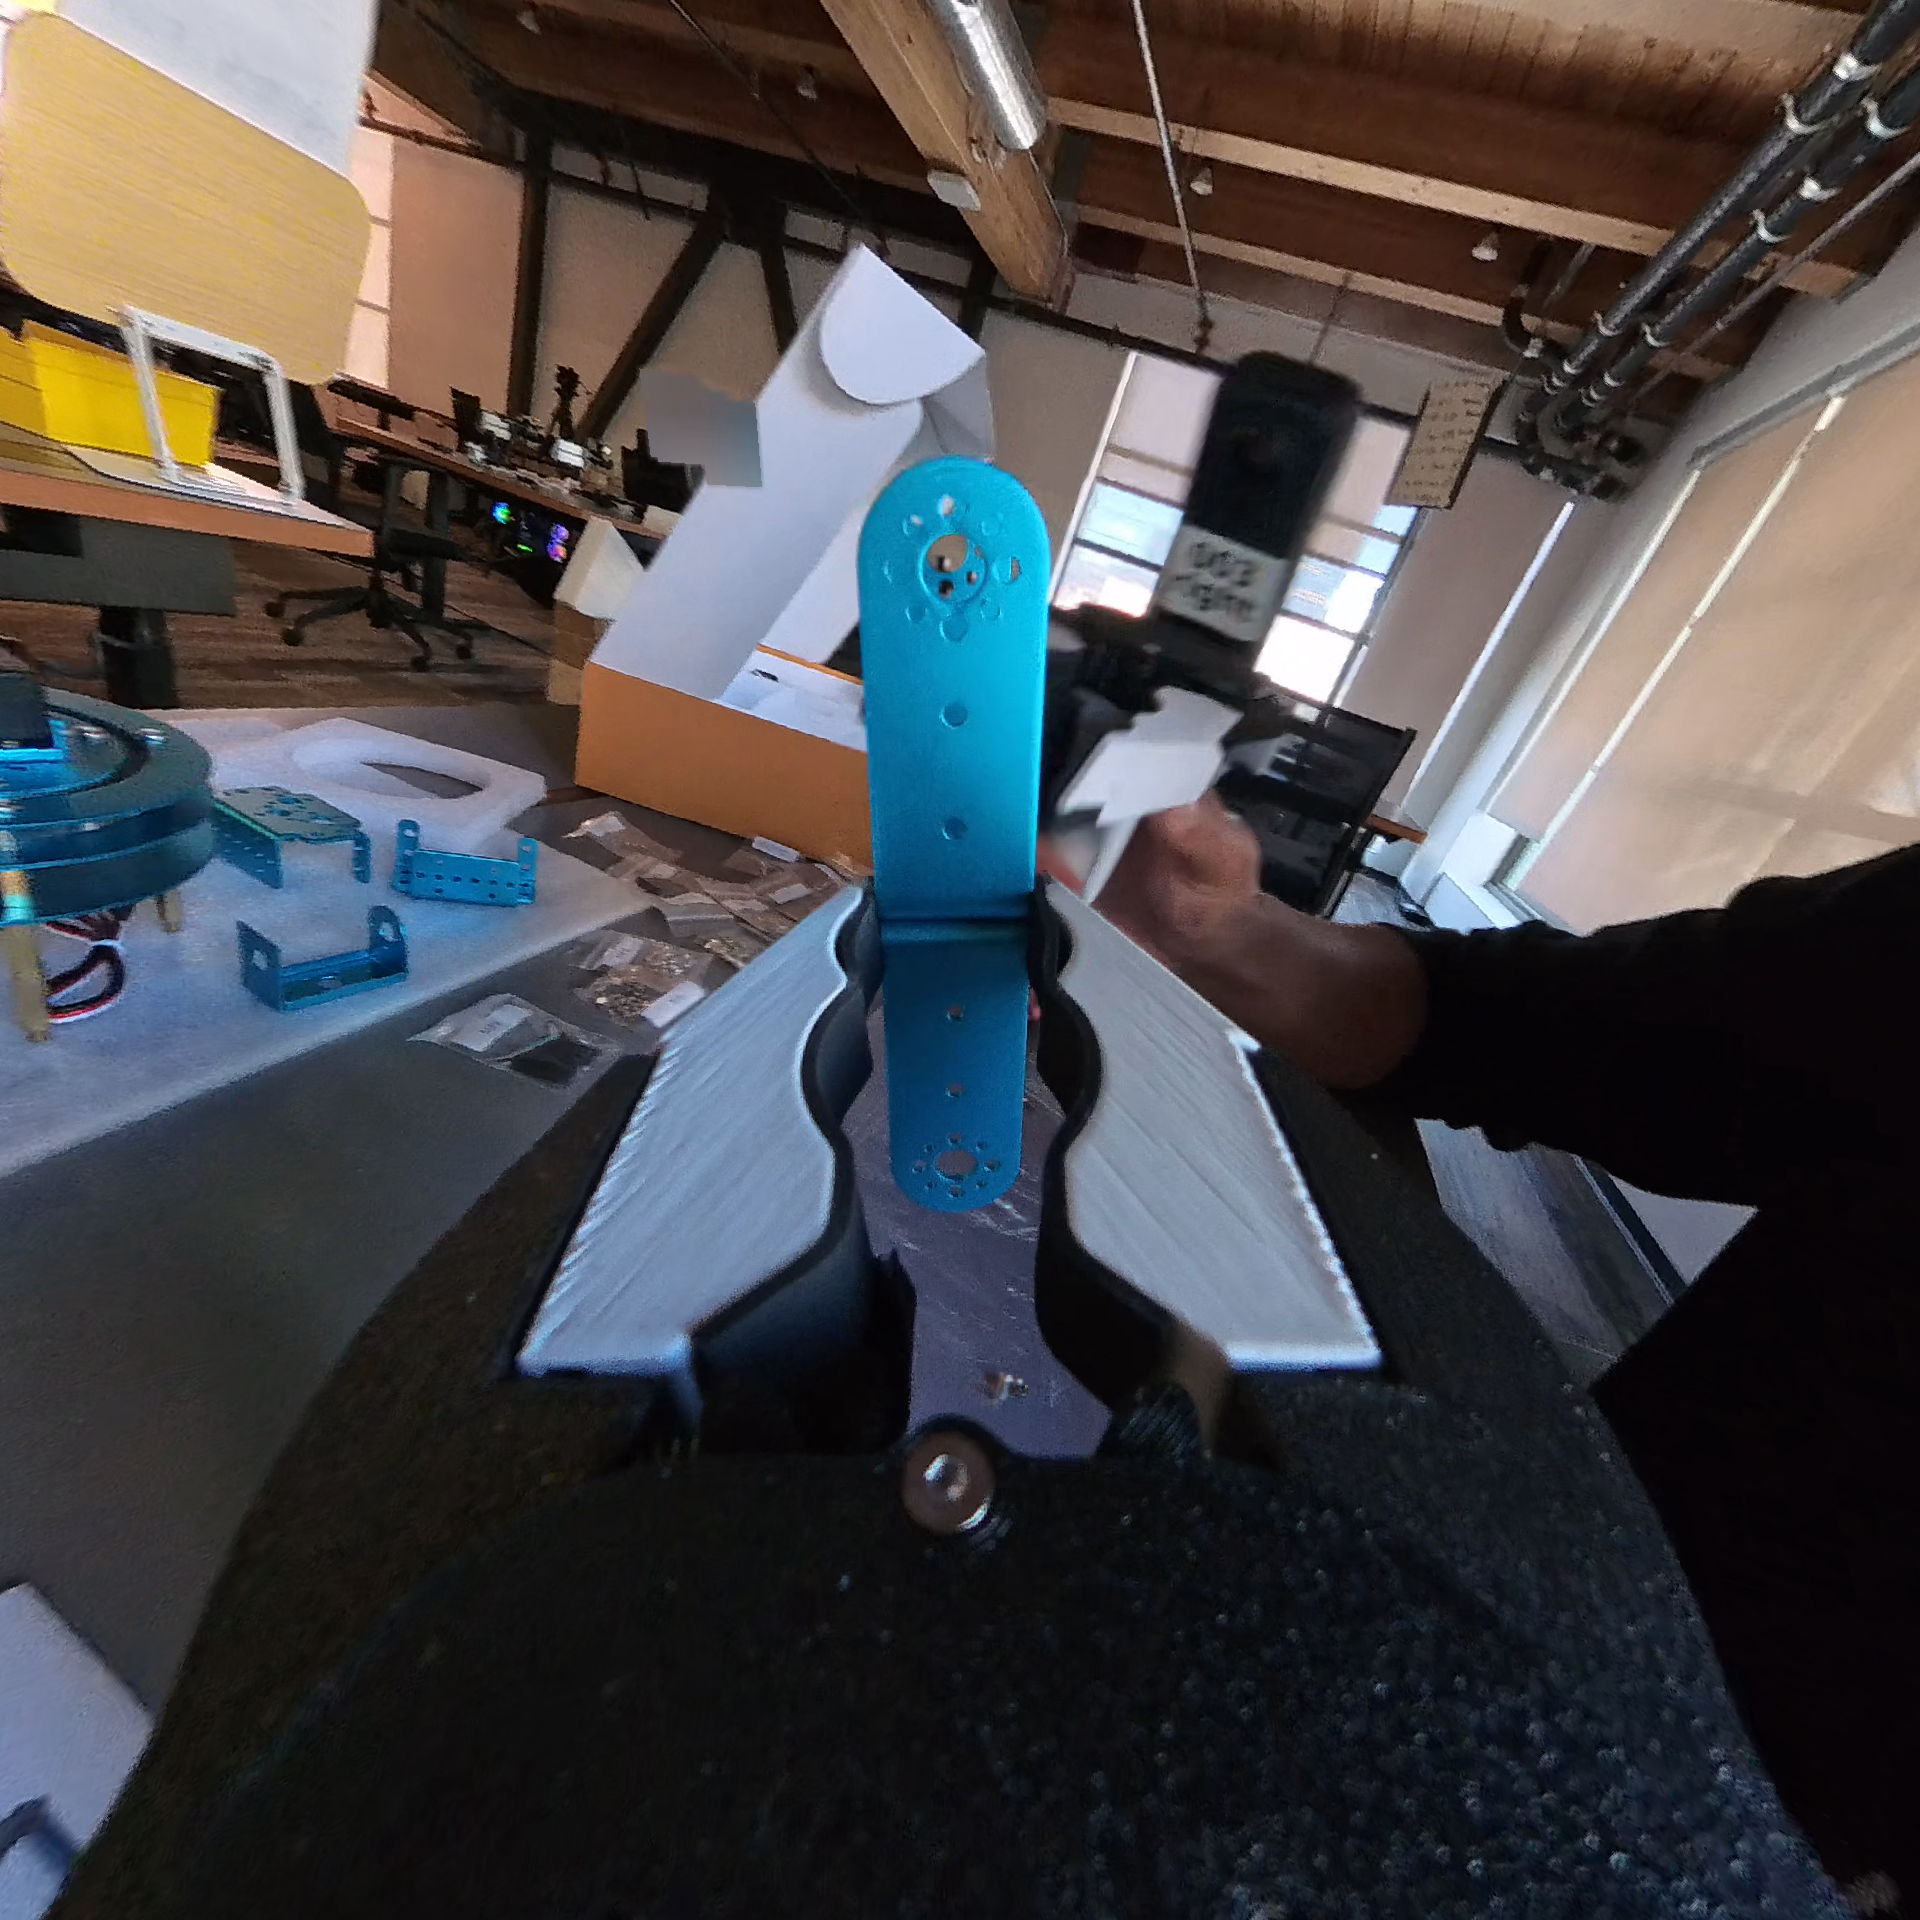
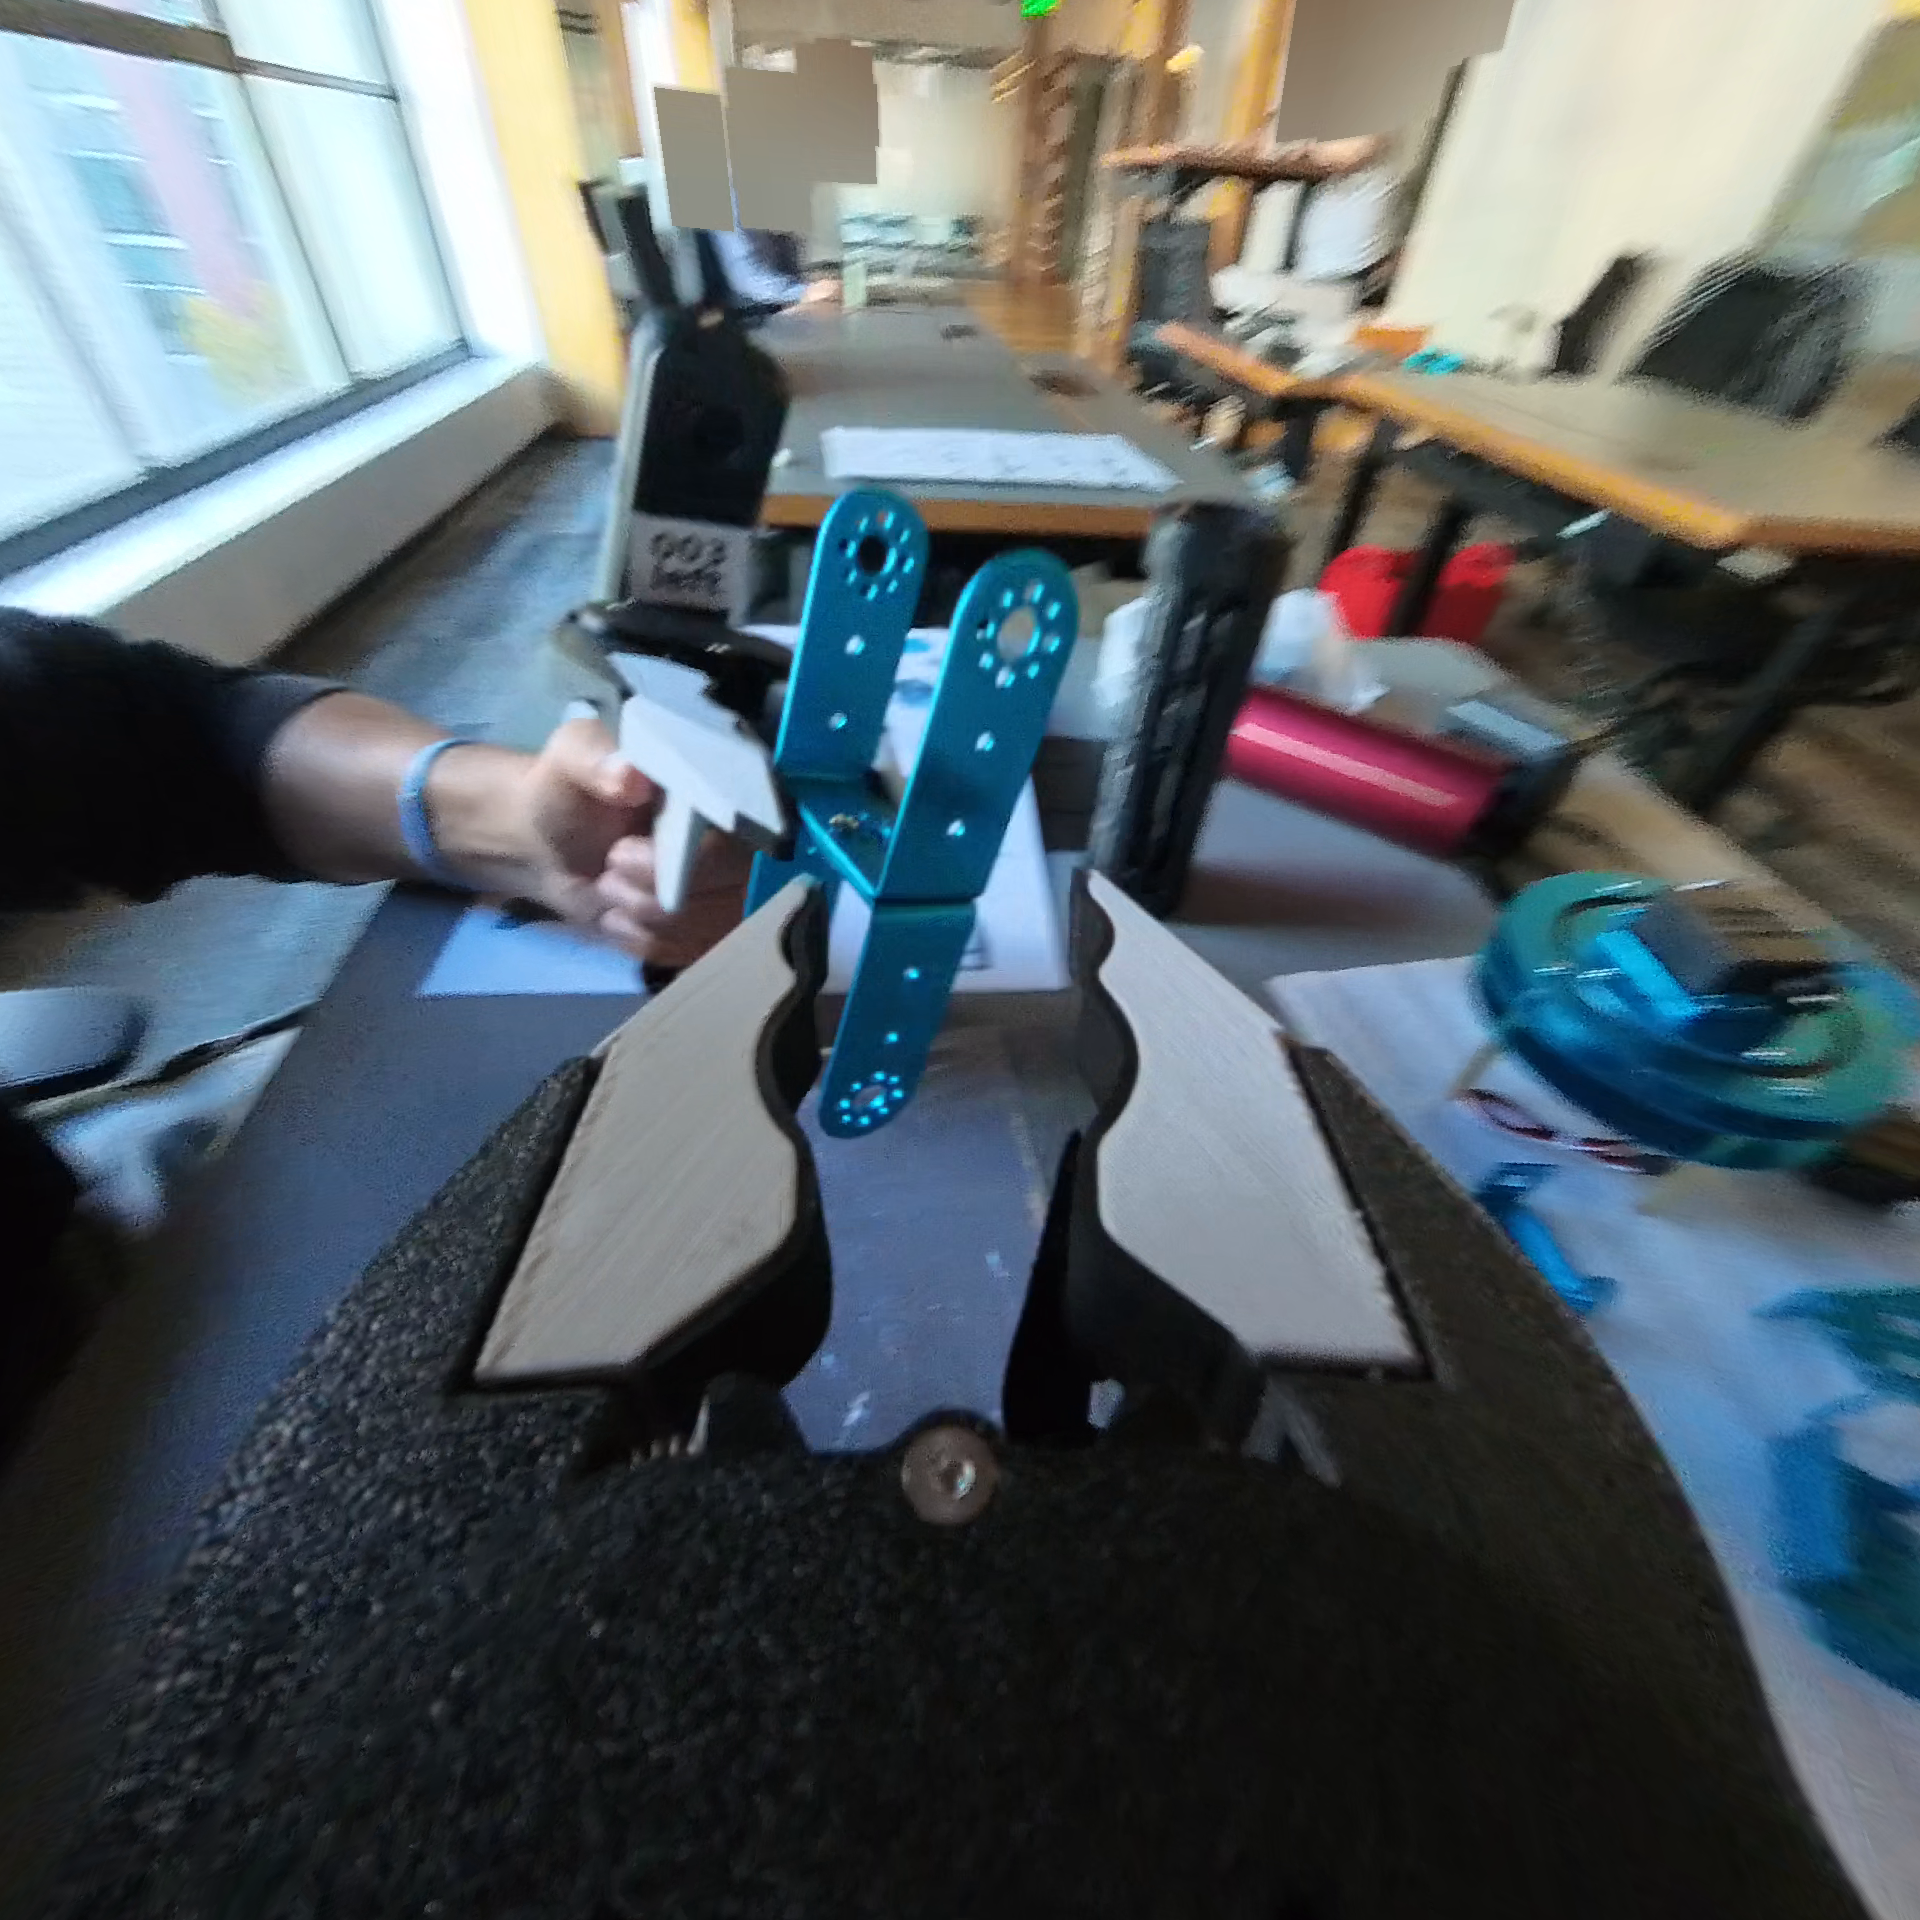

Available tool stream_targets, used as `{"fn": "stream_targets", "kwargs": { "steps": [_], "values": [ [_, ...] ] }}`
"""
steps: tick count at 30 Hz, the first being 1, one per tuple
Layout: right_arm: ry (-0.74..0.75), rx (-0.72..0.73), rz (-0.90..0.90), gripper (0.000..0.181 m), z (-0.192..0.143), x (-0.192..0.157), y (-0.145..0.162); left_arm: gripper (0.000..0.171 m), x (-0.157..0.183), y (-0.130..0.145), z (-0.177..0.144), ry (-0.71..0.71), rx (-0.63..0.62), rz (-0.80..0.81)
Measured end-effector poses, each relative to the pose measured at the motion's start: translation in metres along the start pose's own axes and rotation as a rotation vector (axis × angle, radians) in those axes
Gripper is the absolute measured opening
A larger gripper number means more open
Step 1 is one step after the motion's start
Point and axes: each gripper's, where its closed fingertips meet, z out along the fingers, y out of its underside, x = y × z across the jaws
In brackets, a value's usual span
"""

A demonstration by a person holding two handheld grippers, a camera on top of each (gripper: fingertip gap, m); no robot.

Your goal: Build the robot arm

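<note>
Up close, the left gripper [image 1: 954,914] pinches a blue metal bracket [image 1: 951,748] at its fold, fingertips closed against both edges. One perforated arm of the bracket stands upright past the tips, and the other runs back between the fingers. Beyond it on the right, a hand [image 1: 1195,883] holds the right gripper [image 1: 1132,779], which looks blurred here.

From the right wrist view, the right gripper [image 2: 948,899] stands with its fingers parted, and a lower arm of the blue bracket assembly [image 2: 914,769] hangs in the gap, touching neither pad clearly. The left gripper [image 2: 779,821] grips that assembly from the left.

Far left on the white sheet [image 1: 187,997] lie loose blue U-brackets [image 1: 462,862] beside a round blue base [image 1: 94,800].
</note>
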Motion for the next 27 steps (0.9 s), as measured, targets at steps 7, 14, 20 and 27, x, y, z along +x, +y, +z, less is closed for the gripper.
{"fn": "stream_targets", "kwargs": {
  "steps": [7,14,20,27],
  "values": [
    [-0.032,-0.011,-0.146,0.057,0.007,-0.064,-0.03,0.026,-0.016,-0.01,-0.007,-0.188,0.016,0.191],
    [0.076,-0.128,-0.223,0.086,0.034,-0.051,-0.002,0.026,-0.014,-0.005,-0.004,-0.19,-0.004,0.211],
    [0.063,-0.15,-0.178,0.089,0.04,-0.05,0.007,0.026,-0.014,-0.003,-0.003,-0.19,-0.014,0.221],
    [0.048,-0.165,-0.156,0.09,0.041,-0.052,0.011,0.026,-0.017,-0.002,-0.003,-0.215,-0.018,0.232]
  ]
}}
